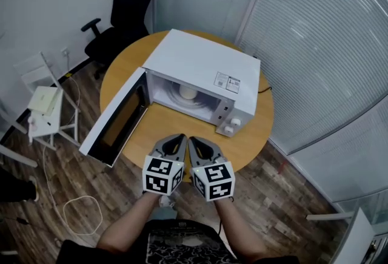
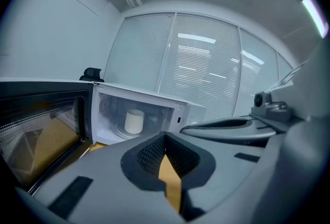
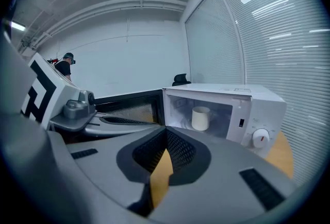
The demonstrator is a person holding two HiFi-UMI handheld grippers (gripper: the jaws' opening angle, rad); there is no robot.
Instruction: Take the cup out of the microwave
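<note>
A white microwave [image 1: 203, 65] stands on a round wooden table [image 1: 254, 129], its door [image 1: 118, 118] swung wide open to the left. Upright on the turntable inside is a white cup [image 1: 187, 92], also seen in the left gripper view [image 2: 134, 121] and the right gripper view [image 3: 200, 118]. My left gripper [image 1: 180, 138] and right gripper [image 1: 193, 141] hang side by side over the table's near edge, in front of the opening and apart from the cup. Both point at the cavity. The jaws of each meet at the tips, the left gripper's [image 2: 165, 137] and the right gripper's [image 3: 166, 131], with nothing between them.
The control panel with a dial [image 1: 235, 122] is on the microwave's right. A black office chair [image 1: 124, 11] stands behind the table. A small white stand [image 1: 45, 108] and a loose cable [image 1: 79, 211] are on the wooden floor at left. Glass walls with blinds [image 1: 327, 44] close off the right.
</note>
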